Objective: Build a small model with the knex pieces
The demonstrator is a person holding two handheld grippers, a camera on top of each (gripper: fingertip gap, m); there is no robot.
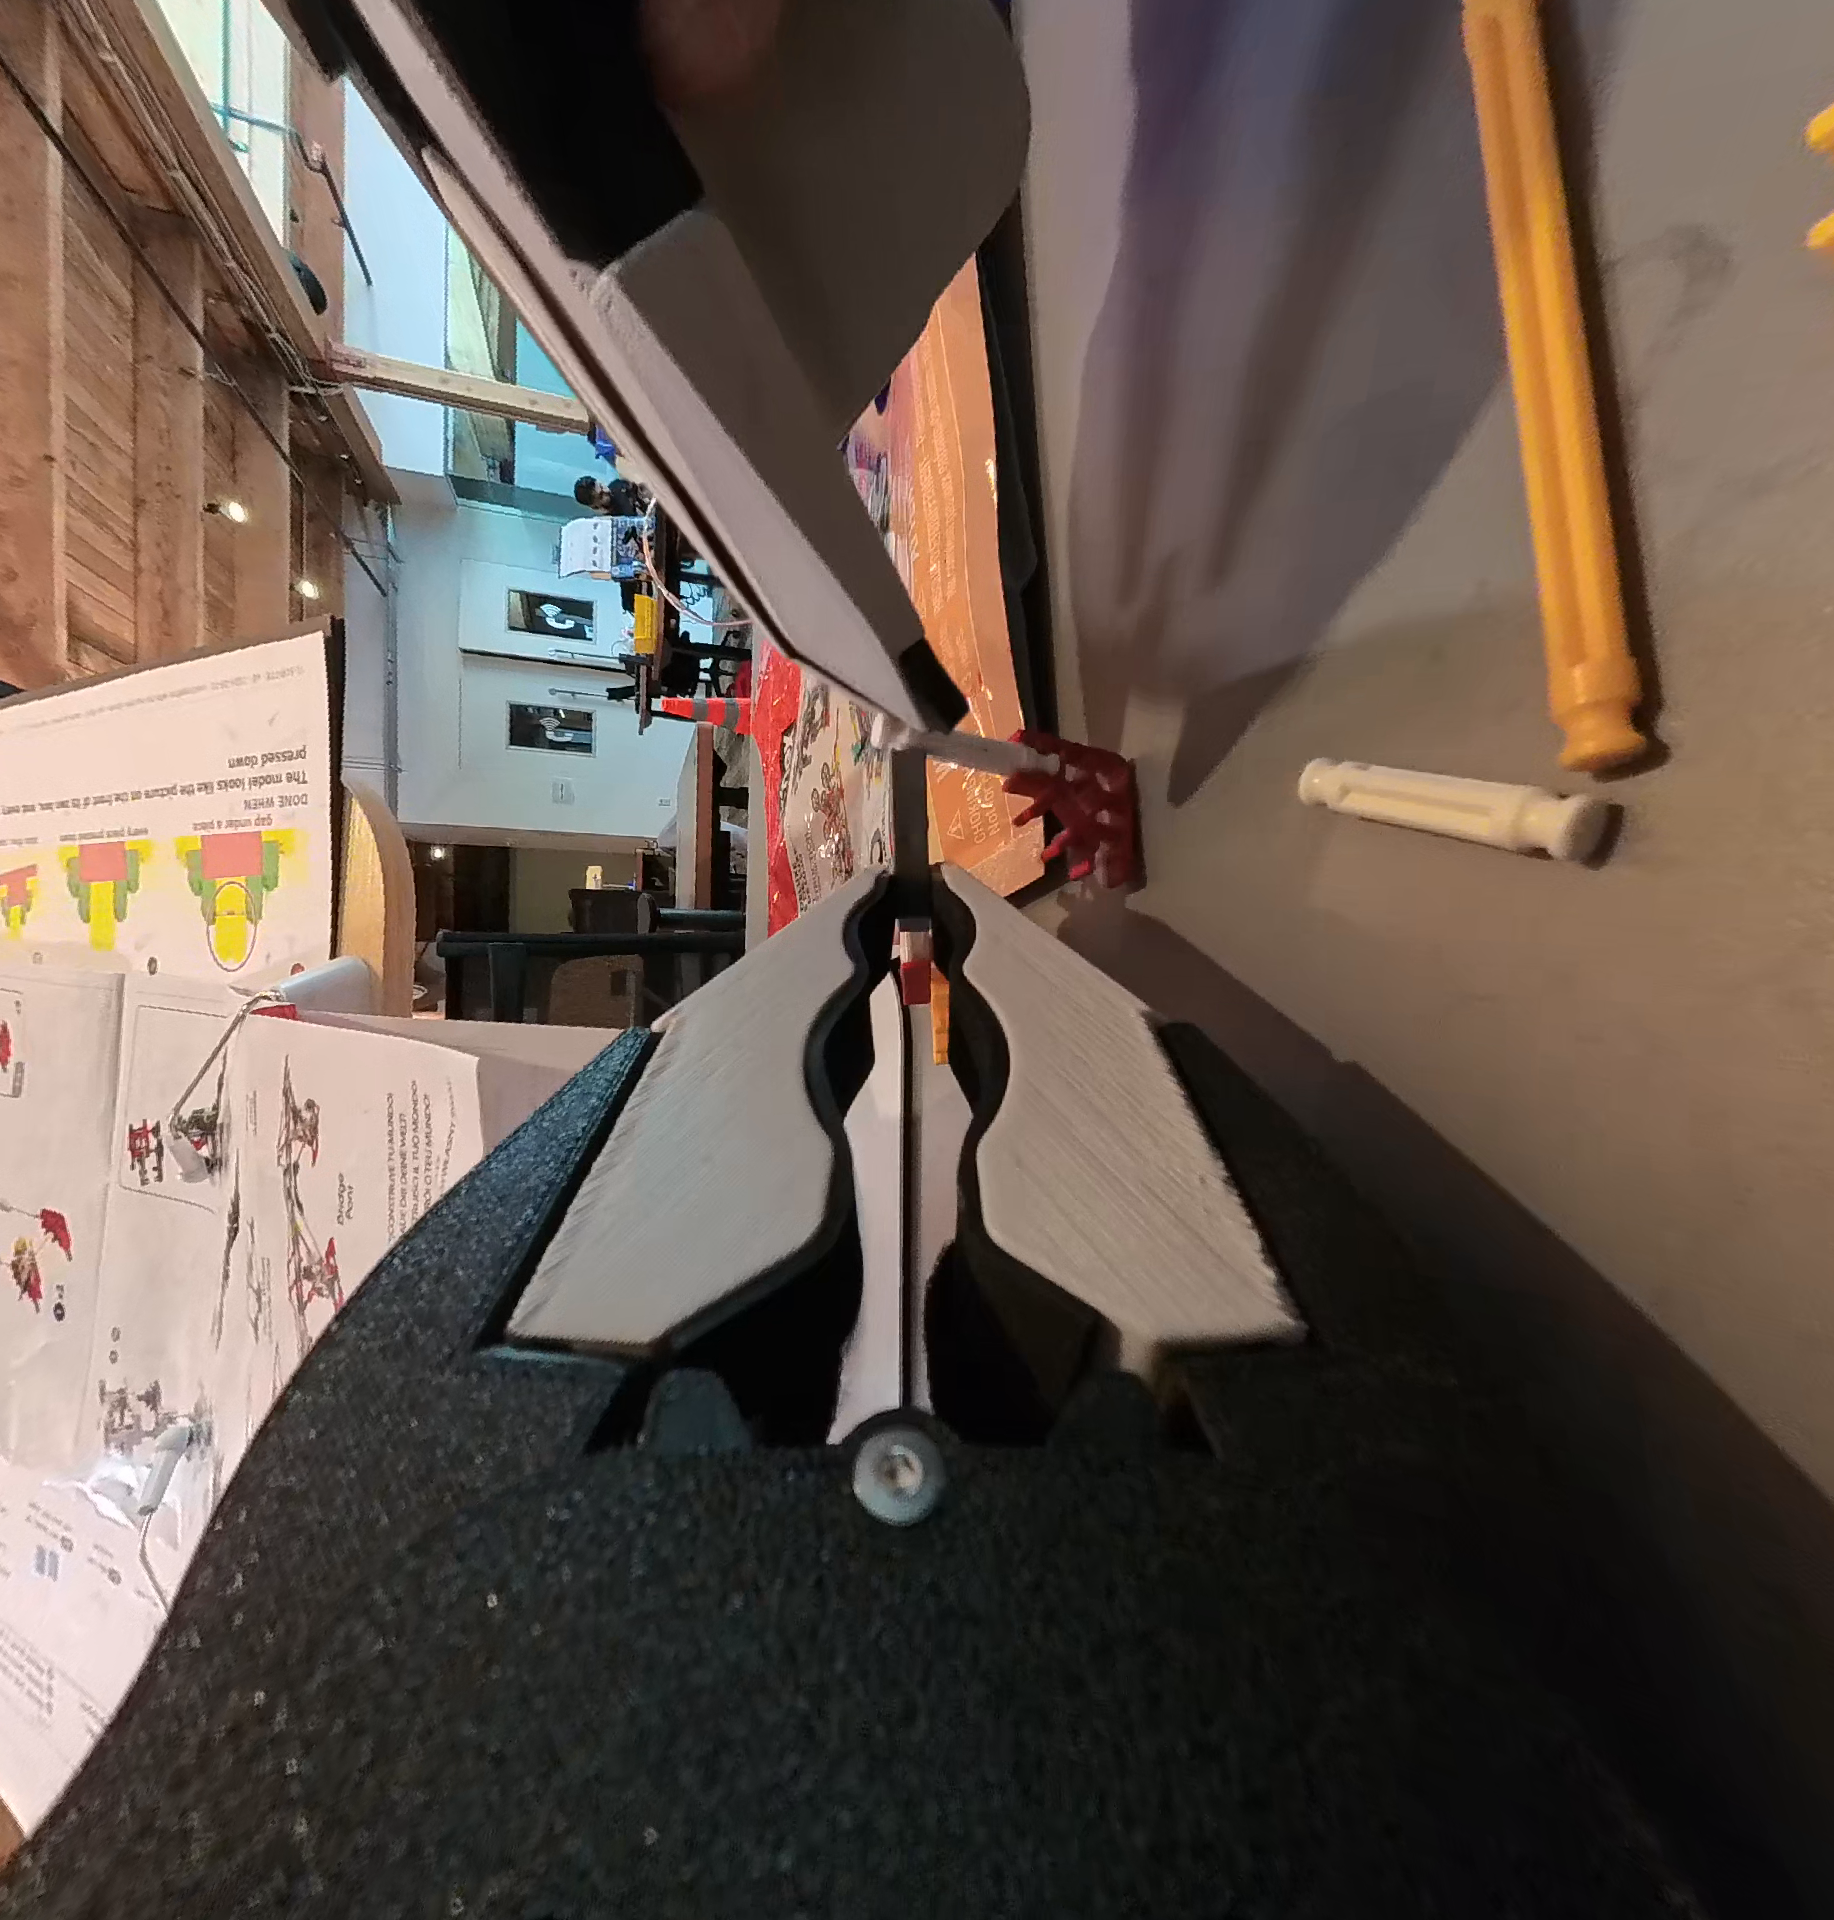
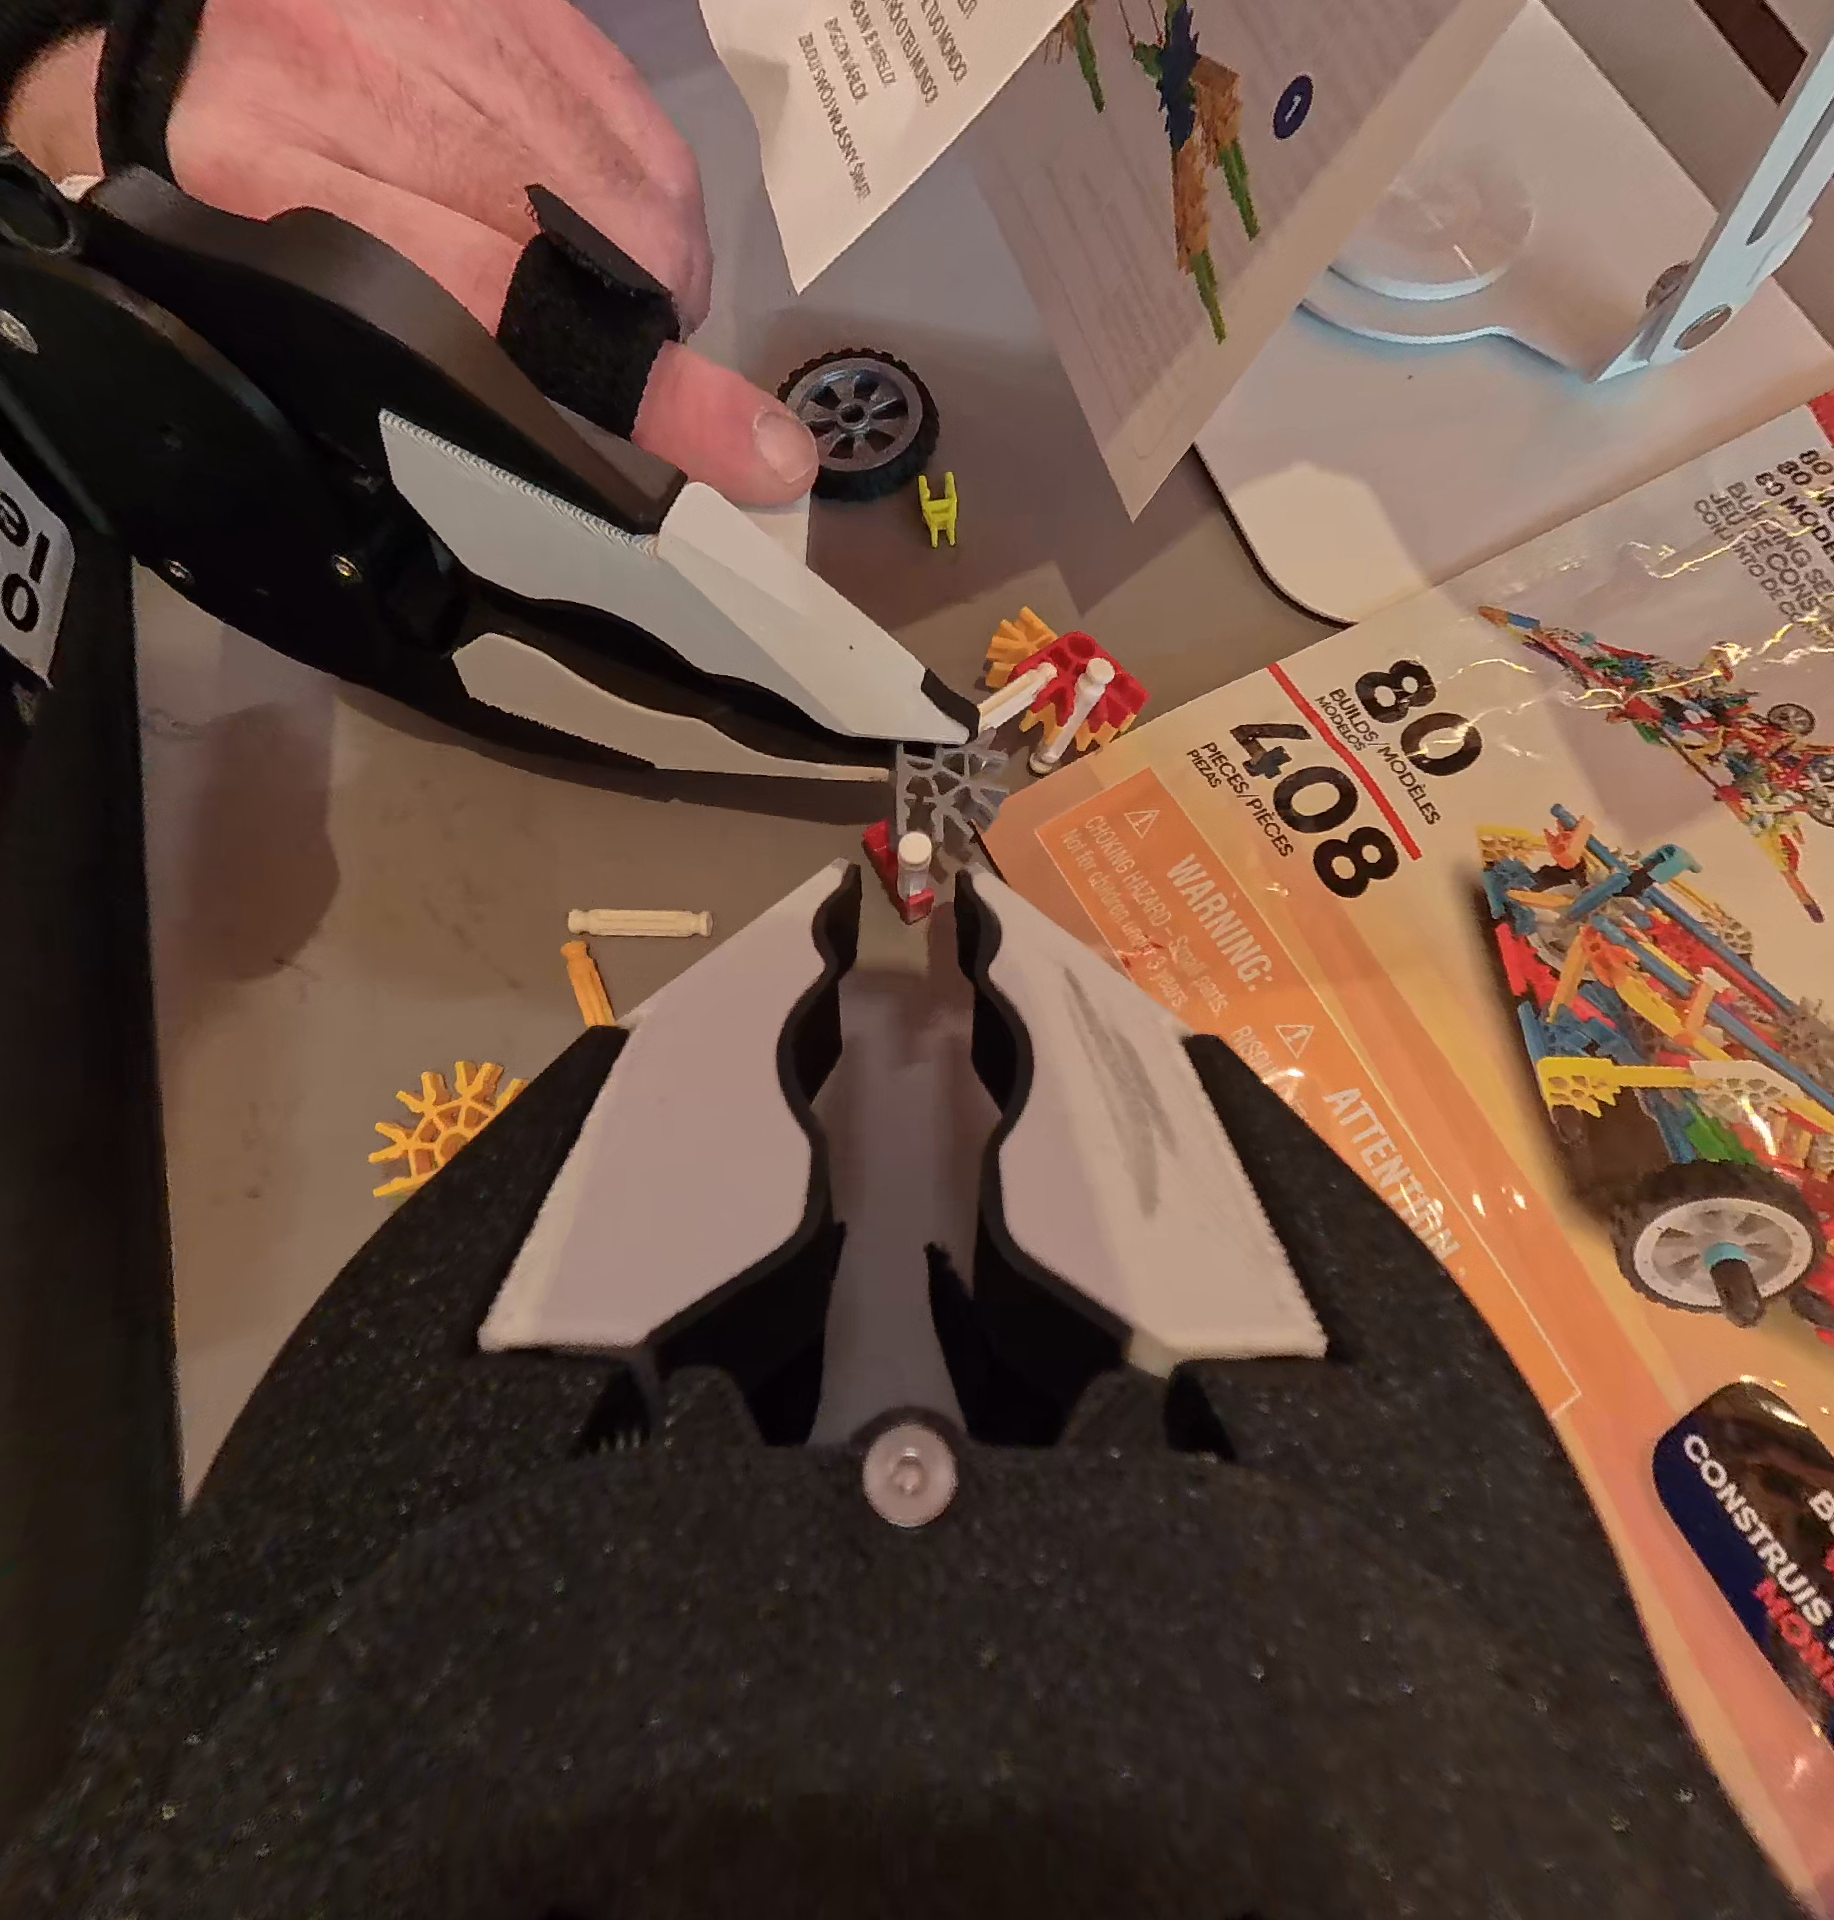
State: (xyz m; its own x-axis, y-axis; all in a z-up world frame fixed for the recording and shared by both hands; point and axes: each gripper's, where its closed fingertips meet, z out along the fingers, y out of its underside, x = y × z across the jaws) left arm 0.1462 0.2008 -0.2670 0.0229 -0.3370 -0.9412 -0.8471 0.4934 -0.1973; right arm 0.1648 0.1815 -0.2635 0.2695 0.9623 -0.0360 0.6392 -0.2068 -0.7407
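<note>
My left gripper (image 1: 913,899) has its jaws almost together on a flat grey connector (image 2: 944,795), which shows edge-on as a dark strip in the left wrist view. In the right wrist view the left gripper (image 2: 918,748) comes in from the left, held by a person's hand (image 2: 425,156). My right gripper (image 2: 908,881) points down at the grey table (image 2: 425,831), shut on a small red connector with a white rod (image 2: 900,881) just under the grey connector. In the left wrist view the right gripper (image 1: 928,717) meets that rod (image 1: 970,746), which runs to the red connector (image 1: 1079,816).
A red-and-yellow connector cluster (image 2: 1064,691) lies just beyond. A loose white rod (image 2: 638,922), an orange rod (image 2: 588,982) and a yellow connector (image 2: 440,1122) lie to the left. A toy wheel (image 2: 859,421), the orange toy package (image 2: 1412,987) and instruction sheets (image 1: 165,1143) surround them. Left and right tips are no more than a few centimetres apart.
</note>
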